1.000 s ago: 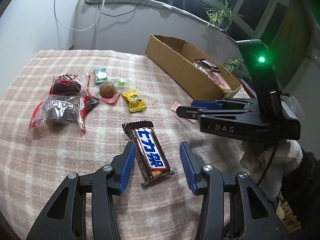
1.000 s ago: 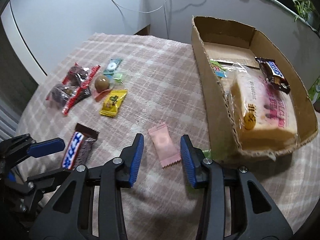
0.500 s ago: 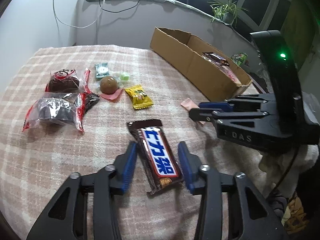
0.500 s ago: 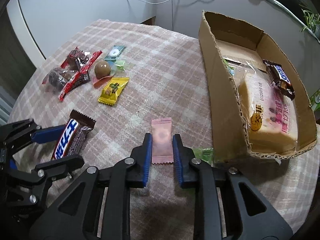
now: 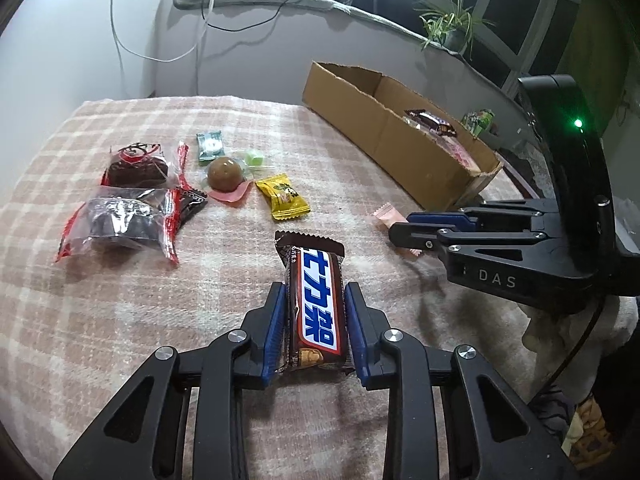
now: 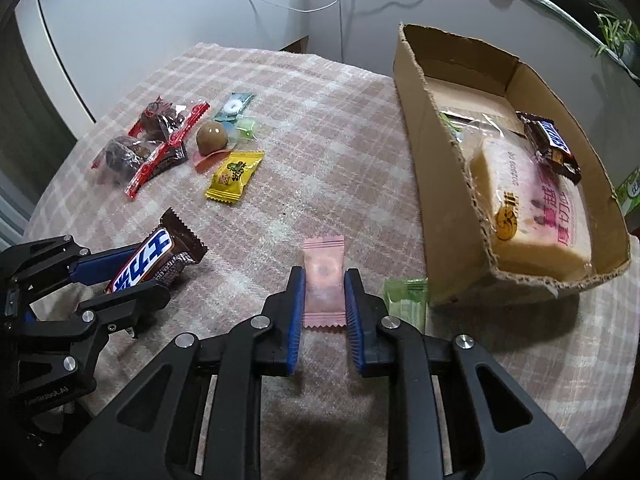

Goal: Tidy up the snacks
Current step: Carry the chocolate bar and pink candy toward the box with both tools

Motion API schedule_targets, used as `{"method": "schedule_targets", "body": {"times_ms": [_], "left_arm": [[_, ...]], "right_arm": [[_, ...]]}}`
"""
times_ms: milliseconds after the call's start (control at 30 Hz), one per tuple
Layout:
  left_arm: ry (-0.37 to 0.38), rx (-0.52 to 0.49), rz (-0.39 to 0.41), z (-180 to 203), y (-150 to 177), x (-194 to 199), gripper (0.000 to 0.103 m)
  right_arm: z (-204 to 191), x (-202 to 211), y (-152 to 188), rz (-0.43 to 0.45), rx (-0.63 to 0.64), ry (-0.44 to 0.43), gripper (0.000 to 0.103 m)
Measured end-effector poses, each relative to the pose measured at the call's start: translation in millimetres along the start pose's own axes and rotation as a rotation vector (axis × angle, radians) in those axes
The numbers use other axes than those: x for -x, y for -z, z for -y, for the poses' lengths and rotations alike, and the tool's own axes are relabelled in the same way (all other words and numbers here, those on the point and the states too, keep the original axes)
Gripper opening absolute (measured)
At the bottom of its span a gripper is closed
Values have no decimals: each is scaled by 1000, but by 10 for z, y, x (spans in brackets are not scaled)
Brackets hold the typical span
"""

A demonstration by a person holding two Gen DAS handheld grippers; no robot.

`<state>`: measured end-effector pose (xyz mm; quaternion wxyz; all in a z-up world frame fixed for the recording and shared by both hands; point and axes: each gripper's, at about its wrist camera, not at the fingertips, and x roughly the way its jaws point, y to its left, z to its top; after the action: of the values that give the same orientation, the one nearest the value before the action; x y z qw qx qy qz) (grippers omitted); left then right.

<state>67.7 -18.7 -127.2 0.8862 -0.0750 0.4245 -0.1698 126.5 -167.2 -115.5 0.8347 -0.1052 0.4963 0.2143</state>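
Observation:
My left gripper (image 5: 315, 294) is shut on a brown chocolate bar (image 5: 316, 300) with a blue label, just above the checked cloth; the bar also shows in the right wrist view (image 6: 154, 256). My right gripper (image 6: 324, 280) is shut on a pink candy packet (image 6: 323, 280), whose end shows in the left wrist view (image 5: 386, 216). A cardboard box (image 6: 424, 148) at the right holds a wrapped cake (image 6: 532, 208) and another chocolate bar (image 6: 548, 144).
On the cloth lie two red-trimmed brownie packs (image 5: 128, 212), a brown ball candy (image 5: 225, 174), a yellow packet (image 5: 283, 196), a green mint packet (image 5: 210, 144) and a green packet (image 6: 404, 300) by the box. The table edge is close on the right.
Both grippers have closed: the left on the chocolate bar, the right on the pink packet. Both have moved forward over their items.

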Motion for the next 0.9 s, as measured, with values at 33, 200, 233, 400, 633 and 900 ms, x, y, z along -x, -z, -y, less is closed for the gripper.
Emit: {"method": "schedule_targets", "body": {"times_ms": [33, 200, 233, 400, 633, 900], "left_arm": [[3, 1, 3, 1, -2, 19, 28], [9, 4, 21, -3, -29, 83, 28], [11, 5, 25, -1, -34, 94, 28], [25, 5, 37, 26, -63, 149, 28], [31, -11, 54, 85, -191, 138, 28], [47, -45, 88, 229, -447, 106, 28]], "right_arm": [[10, 25, 12, 5, -8, -5, 20], [30, 158, 66, 35, -27, -20, 20], [43, 189, 77, 42, -34, -23, 20], [92, 363, 119, 76, -63, -44, 20], [186, 657, 158, 133, -94, -58, 20], [511, 898, 180, 186, -152, -37, 20]]}}
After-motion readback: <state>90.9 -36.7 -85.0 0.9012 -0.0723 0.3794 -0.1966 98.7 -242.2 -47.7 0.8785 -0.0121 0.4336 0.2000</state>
